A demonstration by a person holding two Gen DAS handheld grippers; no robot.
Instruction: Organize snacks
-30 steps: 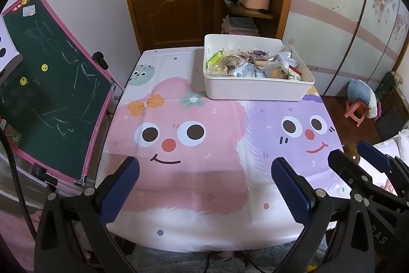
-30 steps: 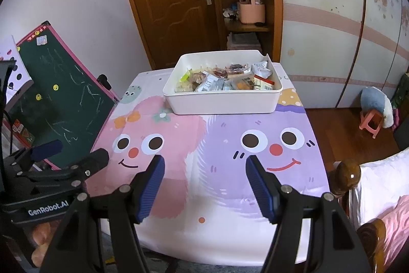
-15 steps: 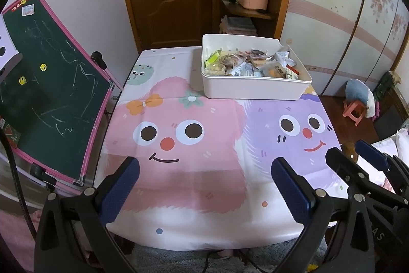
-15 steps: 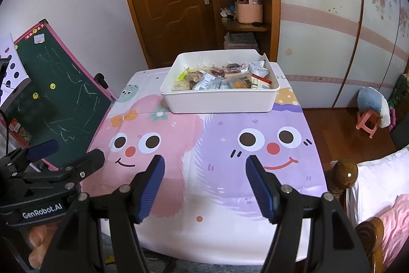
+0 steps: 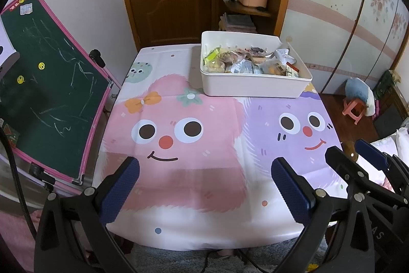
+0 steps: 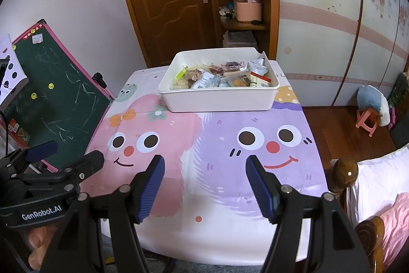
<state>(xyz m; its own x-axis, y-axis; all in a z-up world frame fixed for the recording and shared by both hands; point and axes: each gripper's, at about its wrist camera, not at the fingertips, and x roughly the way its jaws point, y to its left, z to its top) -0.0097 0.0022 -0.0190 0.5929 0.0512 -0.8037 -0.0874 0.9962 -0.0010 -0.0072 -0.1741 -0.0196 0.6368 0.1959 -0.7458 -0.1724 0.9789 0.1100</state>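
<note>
White plastic bin [image 5: 253, 87] sits at the far end of the table on the cartoon tablecloth [image 5: 179, 170], packed with wrapped snacks [image 6: 219, 79]: crinkly foil and clear packets, one small carton on the right side. Left gripper [image 5: 204, 186] and right gripper [image 6: 204, 186] both hang over the near table edge, well short of the bin, jaws wide apart, nothing between them. Packets look light, soft and slippery, and the contents probably crush easily. Best pinch a sealed edge or the flat middle of a top packet, gently. Bin itself is stiff, likely grab by rim
</note>
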